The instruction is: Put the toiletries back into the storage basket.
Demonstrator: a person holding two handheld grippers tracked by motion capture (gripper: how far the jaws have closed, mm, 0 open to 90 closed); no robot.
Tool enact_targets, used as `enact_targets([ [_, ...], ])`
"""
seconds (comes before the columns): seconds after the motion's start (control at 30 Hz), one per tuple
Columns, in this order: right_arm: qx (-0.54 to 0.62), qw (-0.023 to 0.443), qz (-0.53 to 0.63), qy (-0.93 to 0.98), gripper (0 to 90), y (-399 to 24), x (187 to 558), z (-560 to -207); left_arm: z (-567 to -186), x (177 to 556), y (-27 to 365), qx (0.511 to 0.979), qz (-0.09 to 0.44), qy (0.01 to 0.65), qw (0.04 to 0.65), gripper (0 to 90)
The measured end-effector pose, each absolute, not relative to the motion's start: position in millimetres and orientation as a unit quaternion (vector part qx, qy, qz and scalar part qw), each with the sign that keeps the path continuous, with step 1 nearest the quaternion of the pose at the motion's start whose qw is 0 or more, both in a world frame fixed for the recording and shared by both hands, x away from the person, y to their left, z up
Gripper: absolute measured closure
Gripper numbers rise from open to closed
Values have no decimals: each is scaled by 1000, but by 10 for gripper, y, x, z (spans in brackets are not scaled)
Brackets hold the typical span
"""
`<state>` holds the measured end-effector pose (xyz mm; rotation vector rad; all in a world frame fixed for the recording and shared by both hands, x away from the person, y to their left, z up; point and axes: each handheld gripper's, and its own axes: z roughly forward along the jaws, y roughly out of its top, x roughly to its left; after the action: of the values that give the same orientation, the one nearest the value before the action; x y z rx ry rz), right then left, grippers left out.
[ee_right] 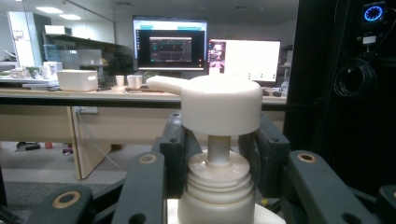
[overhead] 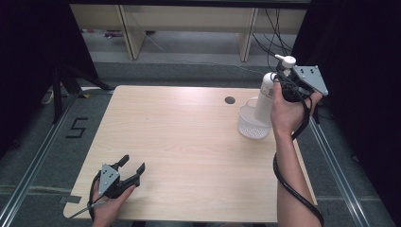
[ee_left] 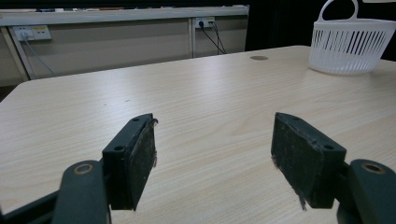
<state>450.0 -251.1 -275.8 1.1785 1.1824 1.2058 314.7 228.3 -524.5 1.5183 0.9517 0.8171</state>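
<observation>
Two hand-held grippers are at work over a light wooden table [overhead: 189, 142]. Right gripper [overhead: 283, 87], at about 2 o'clock of the tabletop in the high view, is clamped on the neck of a white pump bottle [overhead: 265, 97]; the right gripper view shows both black jaws pressed against the ribbed collar just under the pump head [ee_right: 219, 105], one on either side, with the spout pointing toward 9 o'clock of that view. Bottle is held upright with a slight tilt, raised, its base hanging over the white slotted plastic basket [overhead: 249, 124] that stands near the table's right edge at 3 o'clock; whether the base touches the basket's rim or floor cannot be told. Right hand [overhead: 286, 113] wraps the gripper's body, and its black cable loops down along the forearm. Left gripper [overhead: 131, 166] lies low over the near-left corner of the table, at about 7 o'clock, held by the left hand [overhead: 106, 201] and pointing toward 2 o'clock. Left gripper view shows its two jaws standing wide apart with bare tabletop between them, gripping nothing, pads worn and frayed at the edges. Same view shows the basket with its loop handle at 1 o'clock, well apart from these jaws. A round cable hole [overhead: 230, 100] sits in the tabletop at 12 o'clock, just left of the basket. Floor marking "5" [overhead: 75, 127] lies beside the table's left edge at 9 o'clock.
</observation>
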Motion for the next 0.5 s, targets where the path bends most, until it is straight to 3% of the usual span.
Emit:
enact_targets([
  [0.5,494,513,501,492,635,-2510,4616,-2768,-5244,3146,2285,643,345,402,553,300],
])
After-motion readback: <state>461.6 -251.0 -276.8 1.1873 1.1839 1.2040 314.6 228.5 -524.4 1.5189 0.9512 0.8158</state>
